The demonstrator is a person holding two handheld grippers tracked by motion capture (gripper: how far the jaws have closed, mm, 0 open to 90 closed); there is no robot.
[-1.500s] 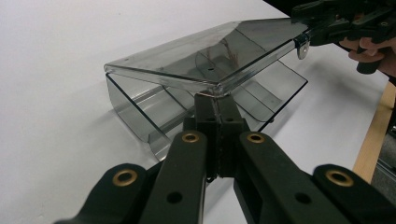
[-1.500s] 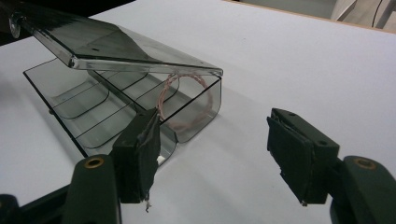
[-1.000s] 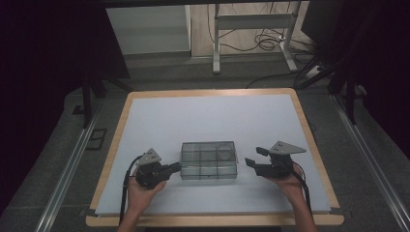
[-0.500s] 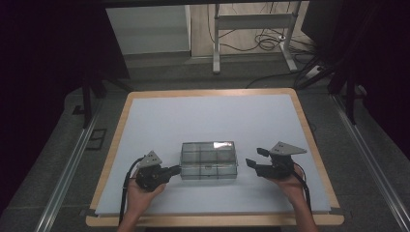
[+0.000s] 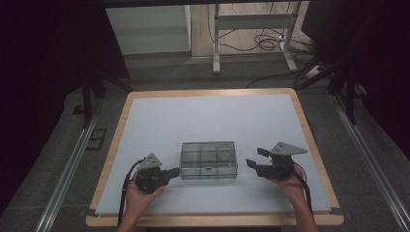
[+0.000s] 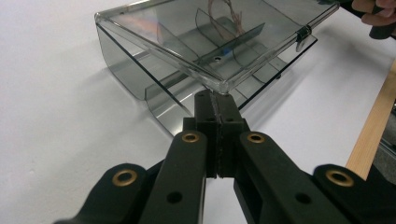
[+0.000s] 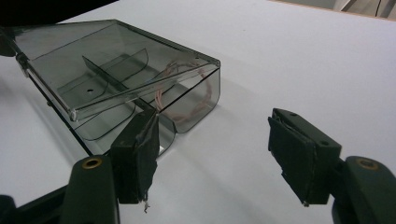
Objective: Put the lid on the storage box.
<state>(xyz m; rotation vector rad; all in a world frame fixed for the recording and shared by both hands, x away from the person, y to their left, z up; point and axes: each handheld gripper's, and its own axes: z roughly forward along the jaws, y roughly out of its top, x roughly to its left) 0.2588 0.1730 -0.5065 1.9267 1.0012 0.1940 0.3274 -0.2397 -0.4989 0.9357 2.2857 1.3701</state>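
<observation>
A smoky clear plastic box (image 5: 209, 159) with inner dividers lies at the middle front of the white table top. Its clear lid (image 6: 196, 42) stands slightly raised above the base. A thin pinkish cord (image 7: 187, 88) lies in one compartment. My left gripper (image 5: 175, 172) is shut with nothing between its pads, and its tips (image 6: 215, 100) touch the lid's near corner at the box's left end. My right gripper (image 5: 255, 157) stands open just off the box's right end. One of its pads (image 7: 137, 140) is close to the box's corner, and nothing is between the two pads.
The white mat (image 5: 212, 116) lies in a wooden frame (image 5: 309, 140), with bare surface behind the box. Beyond the table are a metal stand (image 5: 251, 21) and loose cables (image 5: 270, 43) on the floor. Dark rails run along both sides.
A pale glint has appeared on the far right part of the box's lid. Both hands and grippers have kept still.
</observation>
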